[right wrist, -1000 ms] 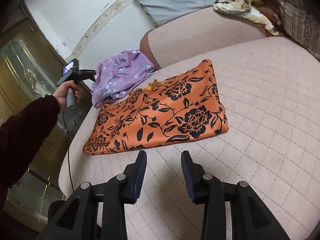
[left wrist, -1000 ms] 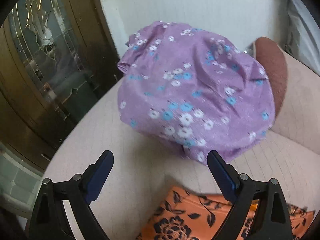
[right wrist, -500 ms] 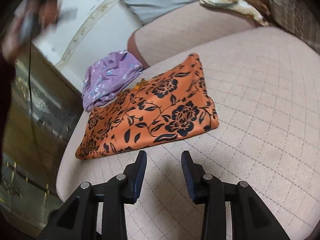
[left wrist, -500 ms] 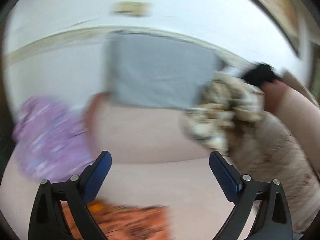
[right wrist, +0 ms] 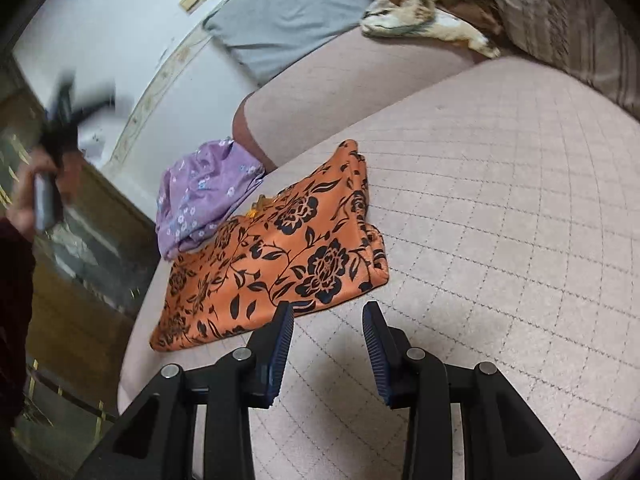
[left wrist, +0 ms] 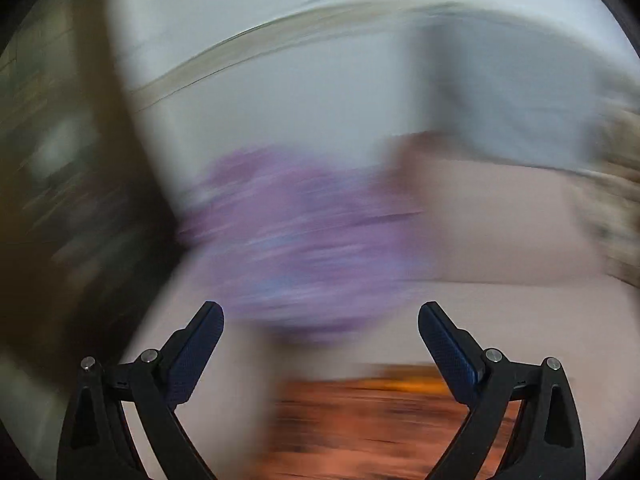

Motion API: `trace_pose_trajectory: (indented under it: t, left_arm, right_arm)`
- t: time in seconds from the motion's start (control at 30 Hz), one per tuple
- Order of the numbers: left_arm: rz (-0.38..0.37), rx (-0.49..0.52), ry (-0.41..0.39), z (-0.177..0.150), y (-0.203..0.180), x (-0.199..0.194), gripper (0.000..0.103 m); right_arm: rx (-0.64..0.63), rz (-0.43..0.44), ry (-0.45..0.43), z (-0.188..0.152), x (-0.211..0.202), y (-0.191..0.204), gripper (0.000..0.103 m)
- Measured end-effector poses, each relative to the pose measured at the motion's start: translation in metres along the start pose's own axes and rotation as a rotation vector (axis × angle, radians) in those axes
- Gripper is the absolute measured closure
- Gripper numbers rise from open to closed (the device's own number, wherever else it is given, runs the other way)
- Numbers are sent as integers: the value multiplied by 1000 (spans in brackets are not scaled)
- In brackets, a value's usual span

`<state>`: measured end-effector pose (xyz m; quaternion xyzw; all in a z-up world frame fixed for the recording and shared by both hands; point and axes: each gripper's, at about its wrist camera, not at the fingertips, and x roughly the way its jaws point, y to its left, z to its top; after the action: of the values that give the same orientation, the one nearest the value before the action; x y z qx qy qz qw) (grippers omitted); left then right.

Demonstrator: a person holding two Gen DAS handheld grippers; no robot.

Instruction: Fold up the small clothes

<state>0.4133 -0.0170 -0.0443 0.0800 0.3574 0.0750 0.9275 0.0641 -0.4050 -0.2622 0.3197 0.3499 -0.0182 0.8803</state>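
Note:
A folded orange cloth with black flowers point(right wrist: 276, 256) lies flat on the pink quilted sofa seat point(right wrist: 500, 200). A crumpled purple floral garment point(right wrist: 200, 196) sits just behind it by the seat's left end. My right gripper point(right wrist: 327, 316) is open and empty, low over the seat just in front of the orange cloth. My left gripper point(left wrist: 320, 316) is open and empty; its view is motion-blurred, with the purple garment point(left wrist: 304, 240) ahead and the orange cloth point(left wrist: 380, 420) below. The left gripper also shows blurred, held up in the air at far left in the right wrist view point(right wrist: 68, 104).
A grey cushion point(right wrist: 292, 12) and a patterned bundle of cloth point(right wrist: 420, 12) lie on the sofa back. A brown patterned blanket point(right wrist: 560, 20) is at far right. A dark wooden glass-door cabinet point(right wrist: 80, 260) stands beside the sofa's left end.
My left gripper swung up and right toward the sofa back, then back toward the purple garment, blurring its view. My right gripper crept closer to the orange cloth. Both stay open.

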Motion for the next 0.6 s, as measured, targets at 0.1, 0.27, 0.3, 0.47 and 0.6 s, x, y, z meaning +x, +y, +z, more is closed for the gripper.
trace_pose_trajectory:
  t: [0.1, 0.27, 0.3, 0.47, 0.6]
  left_arm:
    - [73, -75, 70, -31, 87, 31, 21]
    - [-230, -139, 159, -144, 136, 22, 14]
    - [-272, -147, 189, -169, 136, 23, 14]
    - [-412, -287, 320, -275, 117, 49, 14]
    - [-440, -408, 362, -320, 114, 64, 14]
  right_arm:
    - [-20, 5, 10, -4, 8, 11, 63]
    - [82, 134, 119, -8, 44, 24, 35]
    - [138, 166, 131, -8, 52, 24, 32]
    - [337, 204, 154, -9, 98, 28, 32]
    - [487, 167, 84, -22, 100, 7, 32]
